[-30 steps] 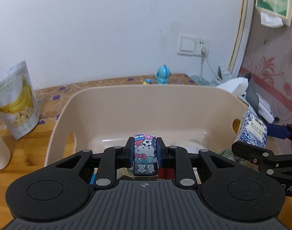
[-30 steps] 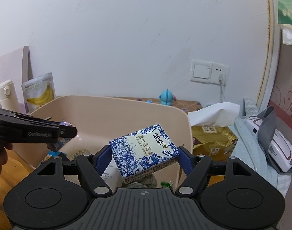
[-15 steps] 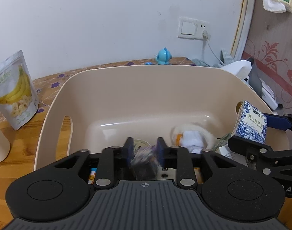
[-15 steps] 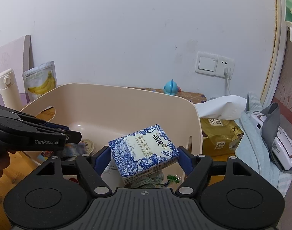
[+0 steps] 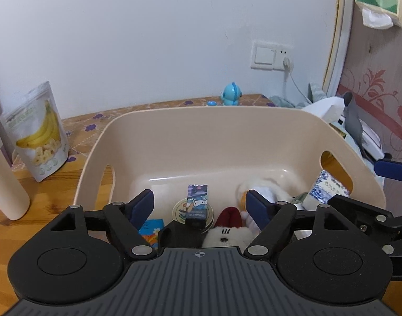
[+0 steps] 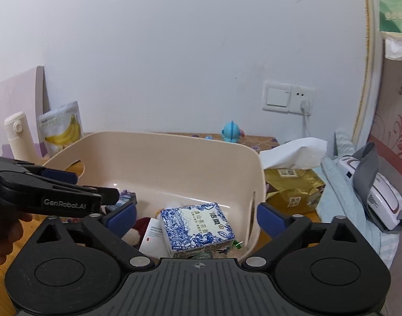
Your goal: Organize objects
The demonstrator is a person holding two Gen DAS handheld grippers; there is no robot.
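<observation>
Both claws hang spread and empty over the beige bin (image 5: 227, 121). The tissue pack (image 6: 197, 227) lies in its near right corner, directly ahead of the right claw (image 6: 197, 217); the left claw (image 5: 199, 205) faces a small box (image 5: 197, 204).

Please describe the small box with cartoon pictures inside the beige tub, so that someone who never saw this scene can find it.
Look into the big beige tub on the wooden table. Near its front middle, a narrow dark cartoon box lies partly over a round tin, left of the white-and-red plush toy. It is the only slim, dark printed carton there.
</observation>
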